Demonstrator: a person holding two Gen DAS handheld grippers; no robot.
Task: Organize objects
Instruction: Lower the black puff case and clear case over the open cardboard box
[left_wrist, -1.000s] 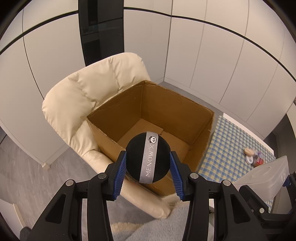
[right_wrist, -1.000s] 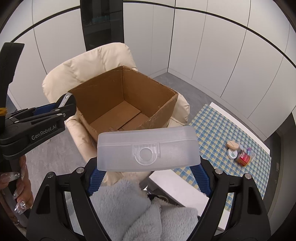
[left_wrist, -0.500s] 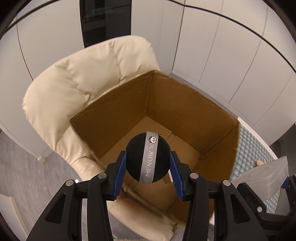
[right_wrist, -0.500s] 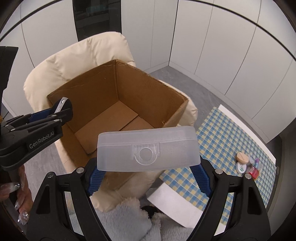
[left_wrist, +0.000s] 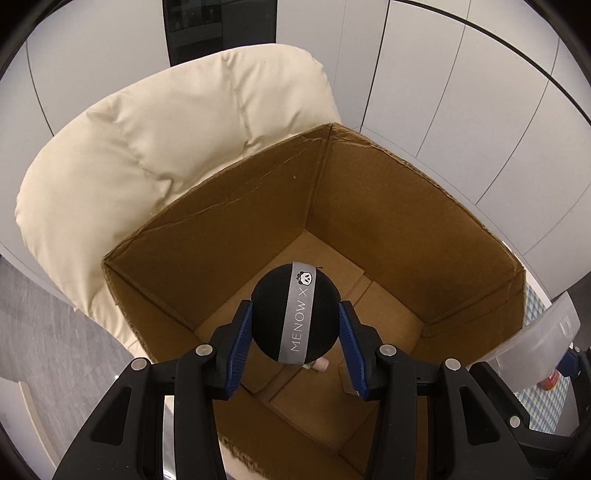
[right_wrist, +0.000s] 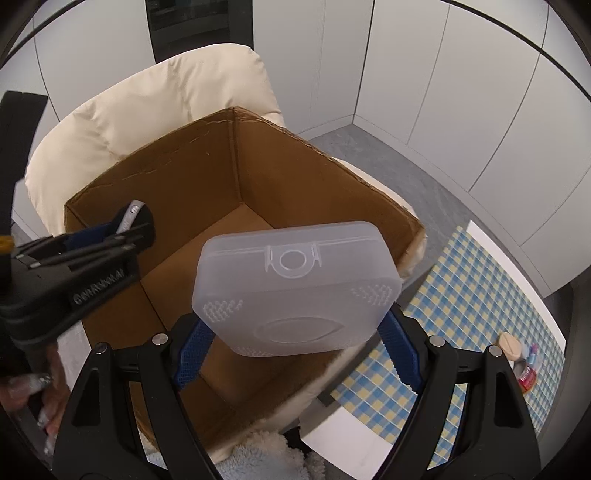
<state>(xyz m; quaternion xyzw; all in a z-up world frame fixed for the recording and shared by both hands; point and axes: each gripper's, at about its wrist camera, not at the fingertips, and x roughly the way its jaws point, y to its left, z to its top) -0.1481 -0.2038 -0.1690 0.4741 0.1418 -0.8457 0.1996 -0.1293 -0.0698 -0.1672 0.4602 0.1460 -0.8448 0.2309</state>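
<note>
Cardboard is the material of the open box (left_wrist: 369, 236) that rests on a cream padded chair (left_wrist: 147, 147), and both carried things are held above its opening. A black ball (left_wrist: 295, 314) with a grey band is clamped between the blue pads of the left hand-held gripper (left_wrist: 295, 332), over the box floor. A frosted plastic case (right_wrist: 295, 284) is gripped by its lower edge in the right hand-held gripper (right_wrist: 295, 343), whose jaws stand wide around it, over the near right part of the box.

The step in hand is judged to be the placing of both things into the box. For the next move, each thing should be lowered past the rim and then released, probably one after the other.

In the right wrist view, the left hand-held gripper is seen at 9 o'clock, close to the case, so a collision must be avoided. A small pale thing (left_wrist: 320, 364) already lies on the box floor. A checked cloth on the desk (right_wrist: 480, 295) is seen at 3 o'clock, with small jars (right_wrist: 517, 362) on it, well apart from the box
</note>
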